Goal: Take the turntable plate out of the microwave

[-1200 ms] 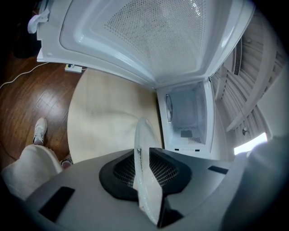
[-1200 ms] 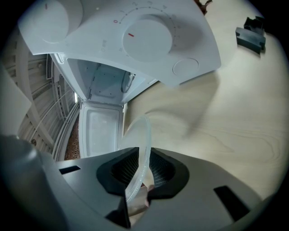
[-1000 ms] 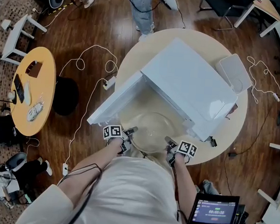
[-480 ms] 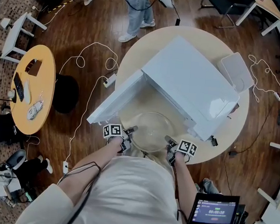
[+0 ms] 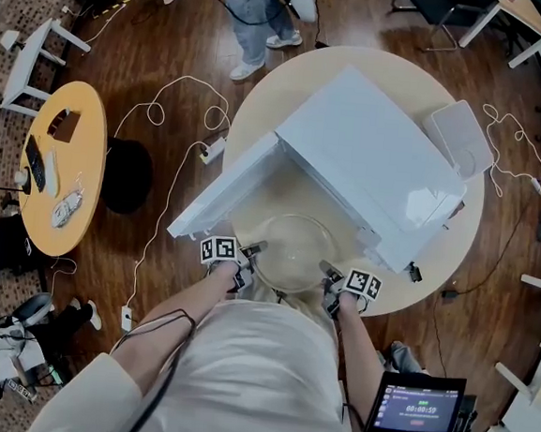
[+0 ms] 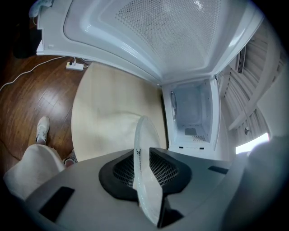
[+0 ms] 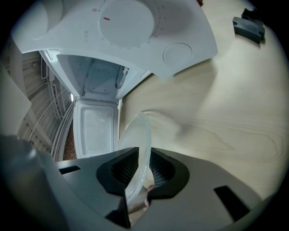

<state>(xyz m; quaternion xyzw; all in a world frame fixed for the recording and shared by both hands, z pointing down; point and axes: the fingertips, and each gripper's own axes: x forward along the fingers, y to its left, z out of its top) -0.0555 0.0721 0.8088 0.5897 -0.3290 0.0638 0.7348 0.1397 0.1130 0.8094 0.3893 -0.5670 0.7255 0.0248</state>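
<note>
Left gripper (image 5: pixel 251 250) is nipped narrowly onto the clear glass turntable plate (image 5: pixel 292 252) at the 9 o'clock side of its rim. The right gripper (image 5: pixel 327 268) pinches the rim near 4 o'clock. In the head view the plate is outside the white microwave (image 5: pixel 370 158), over the round table (image 5: pixel 436 262), just at 7 o'clock of the oven's body and beside its swung-open door (image 5: pixel 223 195).

That view hides the grip itself. The left gripper view shows the plate's rim edge-on, pressed between both dark pads, with the oven's cavity (image 6: pixel 192 113) at 1 o'clock. The right gripper view shows the same clamp on the opposite rim, plus the control panel (image 7: pixel 131 27) at 12 o'clock and a small dark object (image 7: pixel 249 25) on the table at 1 o'clock.

Only the head view takes in a standing person (image 5: pixel 255 12) at 12 o'clock, a yellow side table (image 5: pixel 85 128) at 9 o'clock and a lit screen (image 5: pixel 414 407) at 5 o'clock.
</note>
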